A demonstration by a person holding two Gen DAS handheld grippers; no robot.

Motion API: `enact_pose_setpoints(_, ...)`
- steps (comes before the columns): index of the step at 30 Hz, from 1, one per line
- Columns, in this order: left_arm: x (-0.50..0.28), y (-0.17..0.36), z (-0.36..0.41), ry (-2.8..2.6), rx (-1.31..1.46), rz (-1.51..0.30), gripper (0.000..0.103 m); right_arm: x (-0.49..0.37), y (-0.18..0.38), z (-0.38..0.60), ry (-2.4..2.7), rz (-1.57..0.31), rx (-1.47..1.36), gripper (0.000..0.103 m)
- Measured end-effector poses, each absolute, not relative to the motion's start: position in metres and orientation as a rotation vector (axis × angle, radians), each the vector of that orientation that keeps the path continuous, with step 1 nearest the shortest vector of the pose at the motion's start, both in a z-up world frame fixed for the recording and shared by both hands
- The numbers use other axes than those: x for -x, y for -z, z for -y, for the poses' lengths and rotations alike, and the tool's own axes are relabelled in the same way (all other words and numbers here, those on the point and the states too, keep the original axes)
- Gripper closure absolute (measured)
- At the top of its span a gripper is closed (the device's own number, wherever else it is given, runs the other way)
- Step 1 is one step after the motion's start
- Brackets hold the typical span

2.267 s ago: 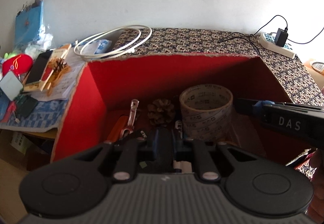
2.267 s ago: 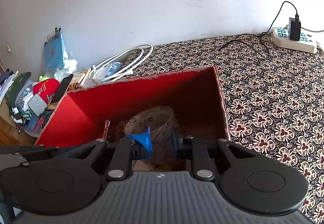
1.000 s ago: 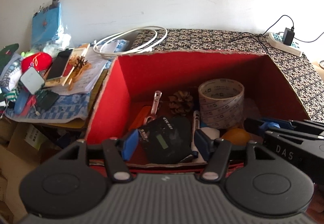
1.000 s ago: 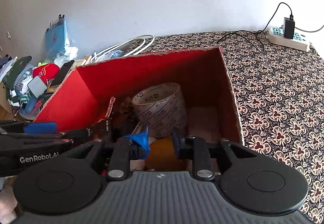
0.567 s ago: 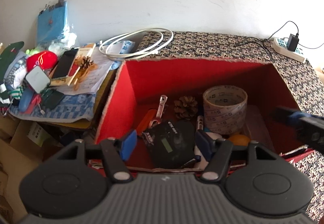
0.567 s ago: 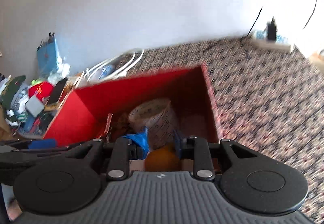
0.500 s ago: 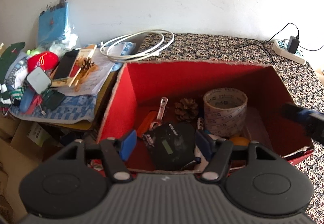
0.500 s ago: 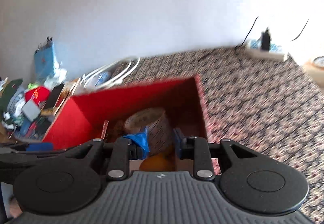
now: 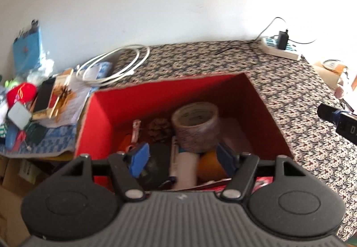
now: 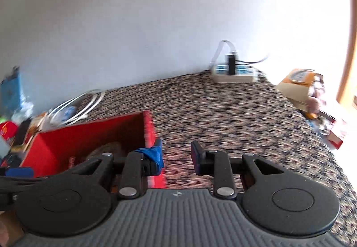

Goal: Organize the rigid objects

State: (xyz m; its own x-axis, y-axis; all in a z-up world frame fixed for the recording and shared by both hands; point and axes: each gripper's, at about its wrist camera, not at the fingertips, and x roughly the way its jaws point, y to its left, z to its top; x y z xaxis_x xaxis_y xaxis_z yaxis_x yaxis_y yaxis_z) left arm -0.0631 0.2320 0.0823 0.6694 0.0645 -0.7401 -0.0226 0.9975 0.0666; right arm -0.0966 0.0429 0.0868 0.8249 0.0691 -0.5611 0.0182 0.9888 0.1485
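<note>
One red box (image 9: 107, 117) sits on the patterned tabletop (image 9: 308, 113), open-topped, walls a flat matte red with a rough cardboard rim. Inside it, count them: one fat roll of tape (image 9: 196, 126), a printed cylinder standing on end at the middle; one scaly brown pine cone (image 9: 159, 128) just left of the roll; one round orange ball (image 9: 208, 163) in front of the roll; one white tube-shaped item (image 9: 184, 165) beside the ball; one dark rounded object (image 9: 157, 162) left of that, too blurred to name.

Two grippers here. The left gripper (image 9: 181, 158) hangs over the box's near edge, blue-padded fingers (image 9: 139, 158) spread wide, nothing between them. The right gripper (image 10: 176, 155) is off the box's right wall above the tabletop, parted a little and empty.

Behind the box: one white coiled cable (image 9: 116, 63), smooth loops. Far right of it, one white power strip (image 9: 281, 48) with one black plug.
</note>
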Motion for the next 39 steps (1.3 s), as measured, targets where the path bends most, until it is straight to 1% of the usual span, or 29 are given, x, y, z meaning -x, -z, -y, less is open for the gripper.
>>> enact_pose_setpoints(5, 0.066, -0.083, -0.2, -0.036, -0.1, -0.832, 0.024, 0.095, -0.08, -0.009, 0.061, -0.679, -0.173, 0.093)
enact_pose_setpoints(16, 0.067, -0.087, -0.125, -0.008, -0.107, -0.845, 0.024, 0.092, -0.073, 0.055, 0.053, -0.736, -0.206, 0.093)
enact_pose_setpoints(22, 0.061, -0.078, -0.084, -0.005, -0.121, -0.87, 0.023, 0.094, -0.075, 0.083, 0.041, -0.729, -0.159, 0.093)
enact_pose_setpoints(27, 0.055, -0.069, -0.056, -0.014, -0.124, -0.898, 0.023, 0.088, -0.066, 0.103, 0.017, -0.764, -0.138, 0.093)
enact_pose_setpoints(39, 0.035, -0.036, -0.025, -0.019, -0.121, -1.016, 0.023, 0.071, -0.045, 0.147, -0.012, -0.867, -0.133, 0.092)
